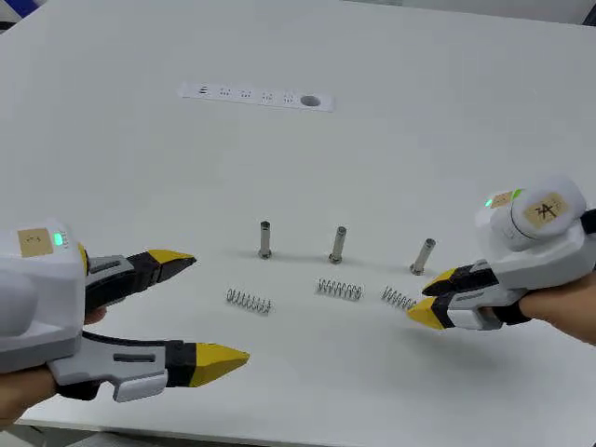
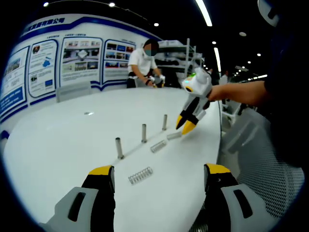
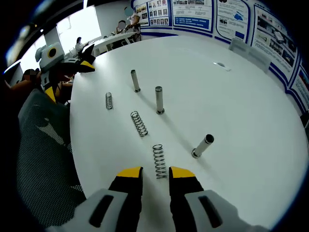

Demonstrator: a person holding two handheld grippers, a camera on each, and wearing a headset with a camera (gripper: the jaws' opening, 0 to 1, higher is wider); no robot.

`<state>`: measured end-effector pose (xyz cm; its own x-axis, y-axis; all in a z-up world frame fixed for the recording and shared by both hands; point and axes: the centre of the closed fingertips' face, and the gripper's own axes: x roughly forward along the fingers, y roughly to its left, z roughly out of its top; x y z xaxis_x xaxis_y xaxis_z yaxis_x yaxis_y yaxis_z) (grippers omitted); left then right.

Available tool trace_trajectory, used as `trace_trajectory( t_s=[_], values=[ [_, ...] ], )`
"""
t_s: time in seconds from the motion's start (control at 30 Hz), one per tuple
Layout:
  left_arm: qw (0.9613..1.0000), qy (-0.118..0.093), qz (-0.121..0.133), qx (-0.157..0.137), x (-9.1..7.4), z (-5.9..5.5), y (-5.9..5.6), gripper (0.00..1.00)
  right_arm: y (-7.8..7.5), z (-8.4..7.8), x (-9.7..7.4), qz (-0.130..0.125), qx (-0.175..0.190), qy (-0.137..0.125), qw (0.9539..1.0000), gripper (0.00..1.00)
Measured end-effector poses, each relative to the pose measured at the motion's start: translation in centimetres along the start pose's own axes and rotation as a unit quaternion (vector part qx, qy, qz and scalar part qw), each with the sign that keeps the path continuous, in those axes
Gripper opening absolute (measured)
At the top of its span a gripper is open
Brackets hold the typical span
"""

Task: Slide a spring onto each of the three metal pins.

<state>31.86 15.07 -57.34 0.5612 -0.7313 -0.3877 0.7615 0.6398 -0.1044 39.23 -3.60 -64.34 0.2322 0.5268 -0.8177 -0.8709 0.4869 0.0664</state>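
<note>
Three short metal pins stand in a row on the white table (image 1: 140, 186): left pin (image 1: 265, 239), middle pin (image 1: 338, 244), right pin (image 1: 423, 256), the last one leaning. A loose spring lies in front of each: left spring (image 1: 249, 301), middle spring (image 1: 339, 290), right spring (image 1: 399, 298). My left gripper (image 1: 212, 309) hovers at the lower left, jaws wide open and empty, facing the left spring (image 2: 140, 175). My right gripper (image 1: 426, 298) is low at the right spring (image 3: 158, 160), jaws narrowly open, with the spring's near end between the fingertips.
A white power strip (image 1: 254, 96) lies far back on the table. The table's front edge runs just below both grippers. A person (image 2: 142, 67) stands beyond the far side. A mesh chair (image 3: 38, 145) is beside the table edge.
</note>
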Motion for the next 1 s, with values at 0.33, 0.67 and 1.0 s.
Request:
trace_trajectory(
  t_s=[0.33,0.67,1.0],
  values=[
    [1.0,0.003,-0.003,0.001,0.1,-0.1,0.0,0.76,-0.3,-0.9,0.7,0.001,-0.022,0.023,0.9995,0.2],
    [1.0,0.005,-0.007,0.002,0.4,-0.1,-0.2,0.75,-0.8,-1.4,1.2,0.007,-0.026,0.035,0.999,0.17],
    [0.9999,0.009,-0.012,0.007,0.5,-0.1,-0.3,0.74,-1.0,-1.7,1.4,0.006,-0.046,0.045,0.9979,0.13]
  ],
)
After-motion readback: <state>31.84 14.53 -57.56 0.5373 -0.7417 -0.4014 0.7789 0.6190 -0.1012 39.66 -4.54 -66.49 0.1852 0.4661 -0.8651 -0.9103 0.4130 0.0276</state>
